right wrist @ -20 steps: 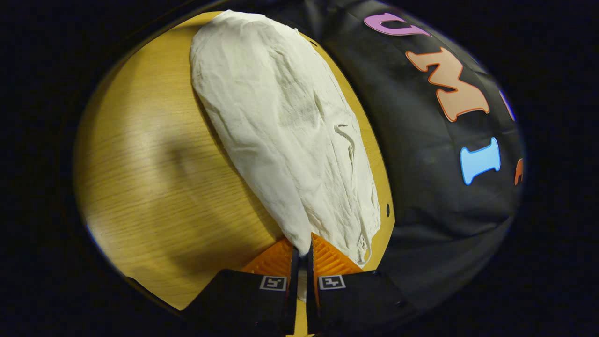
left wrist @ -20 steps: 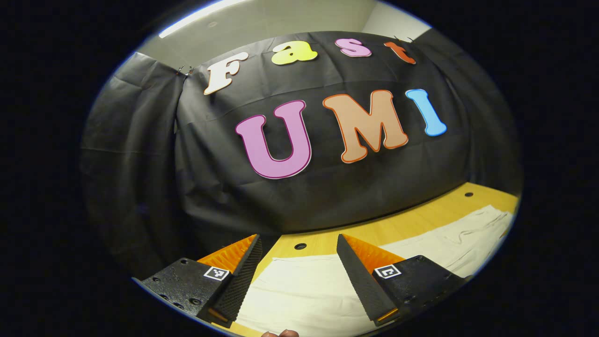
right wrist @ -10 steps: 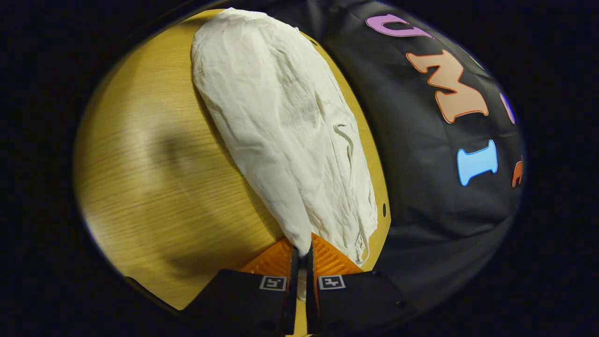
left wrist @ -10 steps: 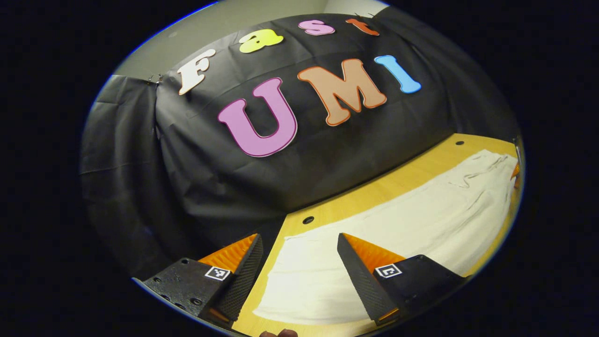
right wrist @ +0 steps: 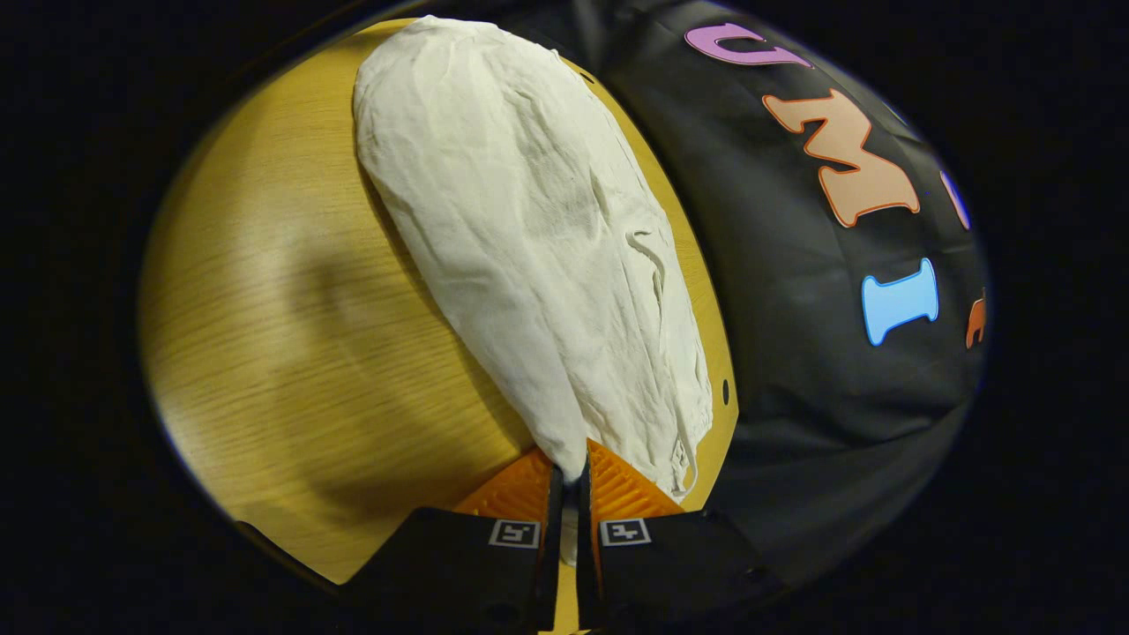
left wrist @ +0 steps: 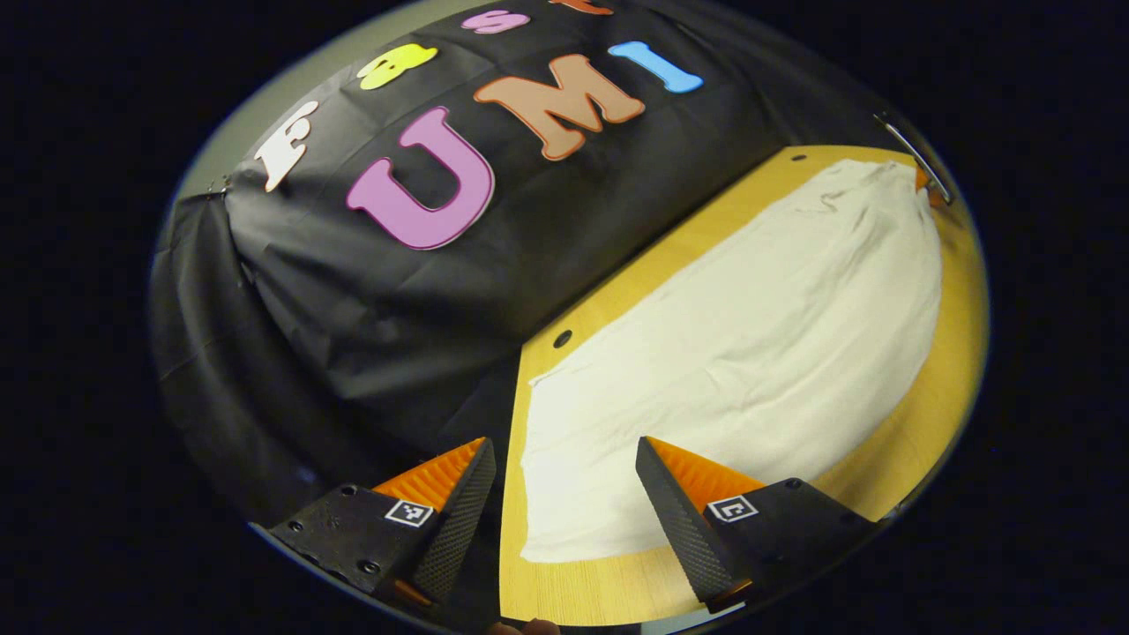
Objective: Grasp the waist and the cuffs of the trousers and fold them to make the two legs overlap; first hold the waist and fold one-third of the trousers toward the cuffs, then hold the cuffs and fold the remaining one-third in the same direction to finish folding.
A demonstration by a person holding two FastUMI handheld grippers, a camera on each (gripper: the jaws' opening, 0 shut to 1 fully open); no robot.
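Note:
Cream trousers (left wrist: 741, 353) lie stretched out flat on a wooden table (left wrist: 917, 423), folded lengthwise. In the left gripper view, my left gripper (left wrist: 563, 444) stands open just above the near cuff end, its fingers on either side of the straight cuff edge and nothing between them. At the far waist end, a bit of the other gripper (left wrist: 923, 183) shows at the cloth. In the right gripper view, my right gripper (right wrist: 569, 454) is shut on the near waist corner of the trousers (right wrist: 529, 238). A drawstring (right wrist: 654, 260) lies loose on the cloth.
The trousers run along the back edge of the table, close to the black cloth wall (left wrist: 370, 291). Small round holes (left wrist: 562, 338) sit in the tabletop near that edge. Bare wood (right wrist: 291, 335) spreads on the front side of the trousers.
The left gripper's view has tipped down and swung over the table, so the whole length of the trousers now shows past its open fingers. The right gripper has hardly moved and keeps its hold.

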